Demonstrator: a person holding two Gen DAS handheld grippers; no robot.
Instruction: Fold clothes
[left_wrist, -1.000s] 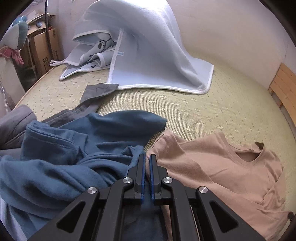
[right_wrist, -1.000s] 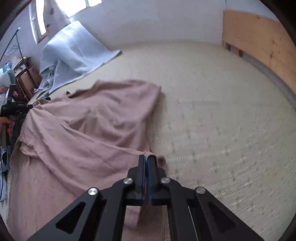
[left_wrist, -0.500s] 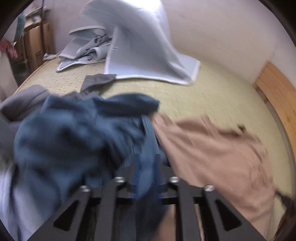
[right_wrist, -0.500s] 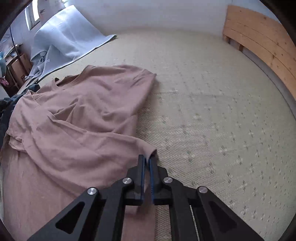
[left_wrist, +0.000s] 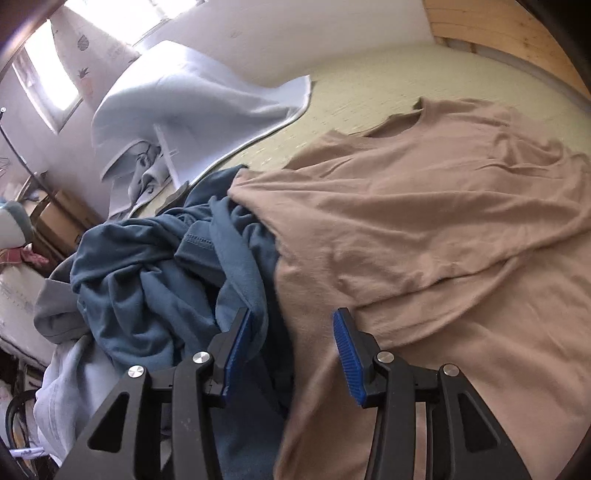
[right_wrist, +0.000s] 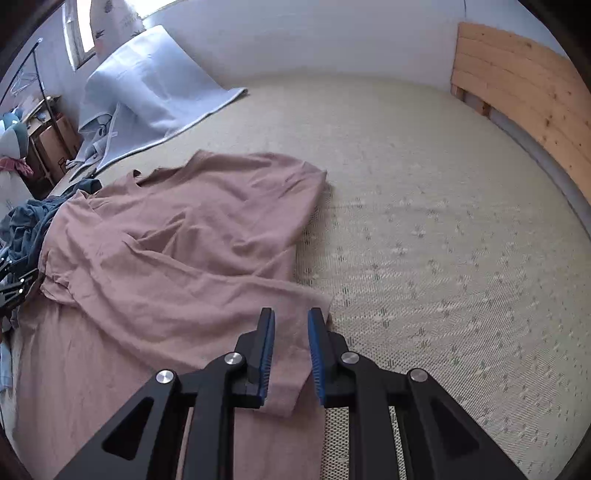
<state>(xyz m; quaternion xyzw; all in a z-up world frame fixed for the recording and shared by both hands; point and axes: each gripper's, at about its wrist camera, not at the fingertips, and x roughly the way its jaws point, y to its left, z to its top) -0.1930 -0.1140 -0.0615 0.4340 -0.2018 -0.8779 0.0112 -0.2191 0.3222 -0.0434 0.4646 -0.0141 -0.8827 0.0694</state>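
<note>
Your T-shirt lies spread on the mat, with the clothes heap at its left edge.

In your right wrist view the T-shirt covers the left half of the woven mat, open mat to its right. The crumpled sweatshirt sits just left of it, the T-shirt's edge overlapping it. Behind both, a blanket drapes down from the wall onto the mat. A wooden headboard runs along the mat's far right side.
</note>
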